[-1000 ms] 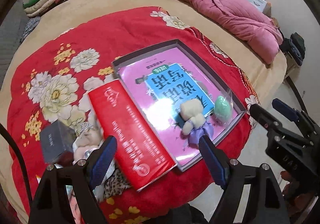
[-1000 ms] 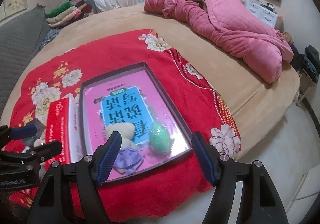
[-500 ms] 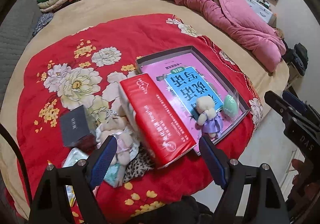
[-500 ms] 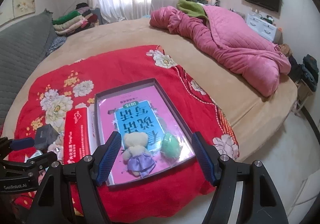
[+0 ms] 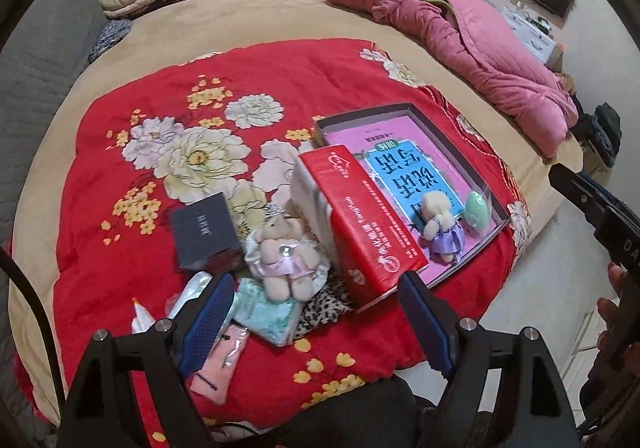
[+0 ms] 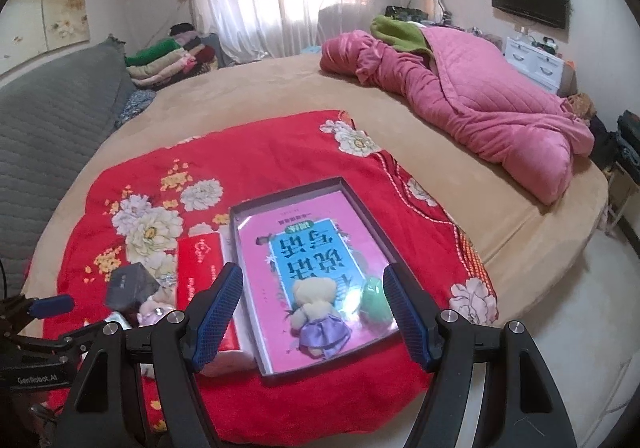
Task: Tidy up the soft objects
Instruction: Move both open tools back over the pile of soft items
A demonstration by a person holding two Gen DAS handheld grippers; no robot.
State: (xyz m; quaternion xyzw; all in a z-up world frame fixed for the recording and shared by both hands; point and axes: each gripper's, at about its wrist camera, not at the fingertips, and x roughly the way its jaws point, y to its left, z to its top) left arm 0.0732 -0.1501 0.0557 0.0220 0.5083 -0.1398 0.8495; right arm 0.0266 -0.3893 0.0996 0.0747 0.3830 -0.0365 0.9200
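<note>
Plush bears, two of them. Purple-skirt bear (image 6: 318, 318) lies face-down in the shallow grey tray (image 6: 288, 190), near its front end, on the pink-and-blue printed sheet lining the tray. Green egg-shaped toy (image 6: 374, 298) just beside it; in the right wrist view the egg's right edge is hidden behind a jaw pad.

Pink-dress bear (image 5: 282, 254) lies outside the tray, on the heap left of the red box (image 5: 360, 224). Under and around it: a teal fabric piece (image 5: 268, 314), a leopard-print scrap (image 5: 320, 308), a pink packet (image 5: 222, 362), a white tube tip (image 5: 140, 314). Most of the heap is overlapped or cut off by the left gripper's frame; can't tell what the pieces are. Dark grey box (image 5: 204, 230) sits at the heap's far edge; label too small to read.

Red box leans against the tray's left wall, tilted; its far side isn't visible. Everything sits on the red floral blanket (image 5: 160, 96) on the bed.

Left gripper (image 5: 316, 322): jaws released, nothing between them, hanging above the heap and the box corner. Right gripper (image 6: 312, 312): jaws released, empty, above the tray's front end, not touching either toy. In the left wrist view the right gripper is only partly in frame at the right edge, with fingertips (image 5: 608, 308) of the holding hand showing.
</note>
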